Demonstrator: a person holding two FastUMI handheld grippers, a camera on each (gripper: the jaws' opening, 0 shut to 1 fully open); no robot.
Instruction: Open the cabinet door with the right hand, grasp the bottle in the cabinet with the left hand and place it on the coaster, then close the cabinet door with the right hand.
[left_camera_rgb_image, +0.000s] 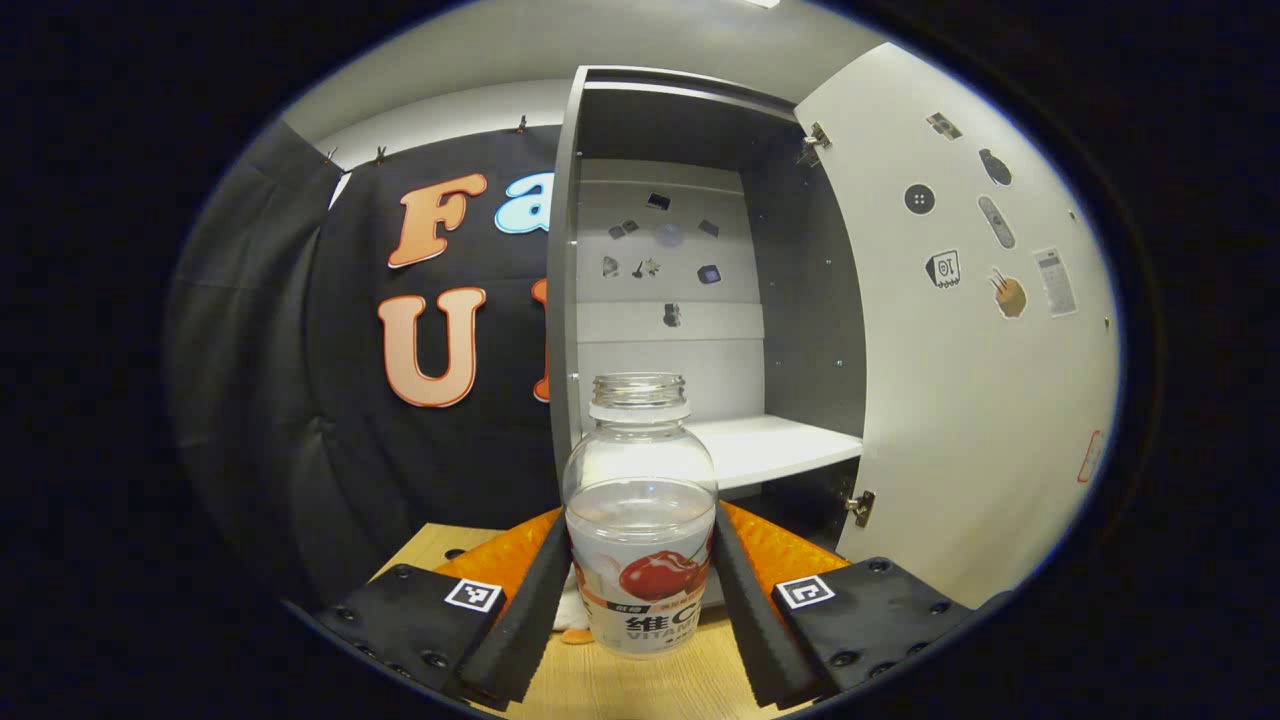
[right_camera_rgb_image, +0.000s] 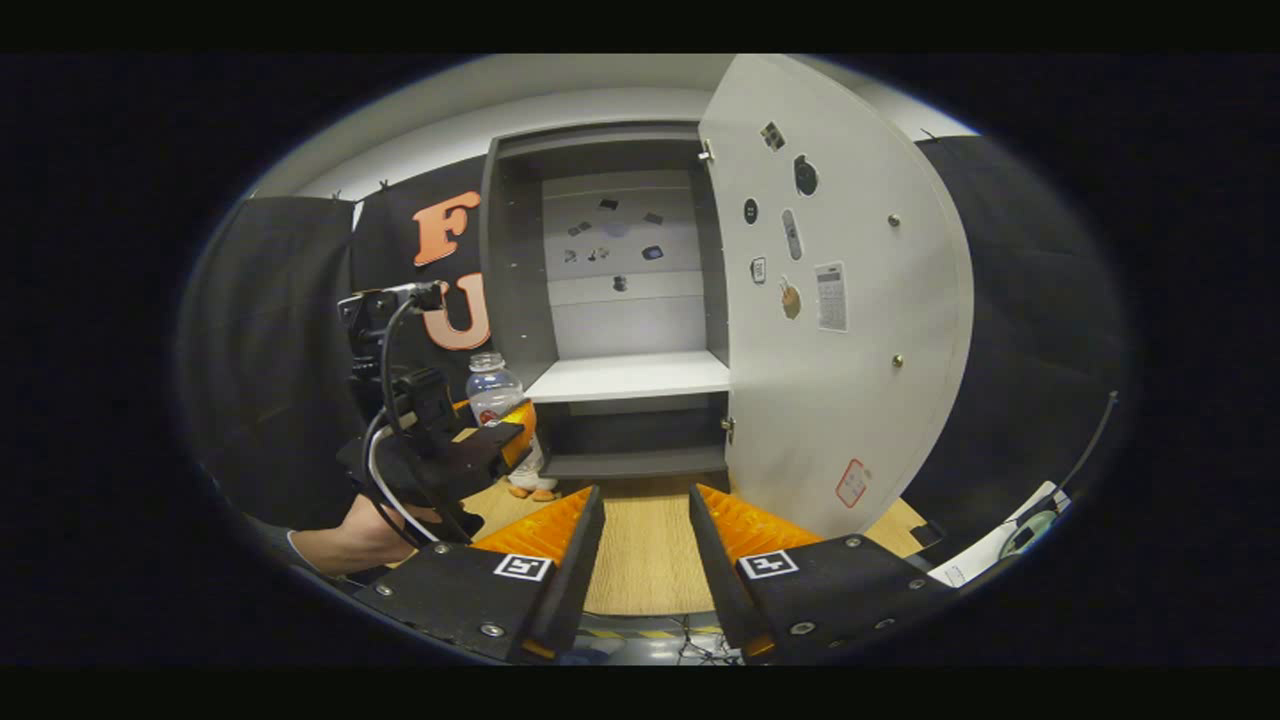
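Left gripper fingers pinch the bottle at 6 o'clock, above the tabletop. Uncapped, it may spill if tilted. Right gripper fingers spread, empty; door open.

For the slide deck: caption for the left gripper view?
Left gripper shut on bottle, cabinet door open.

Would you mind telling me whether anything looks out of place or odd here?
One thing stands out: the bottle held upright between the left gripper's fingers has no cap, and its neck is open though it holds clear liquid. The cabinet door stands wide open, as the job needs.
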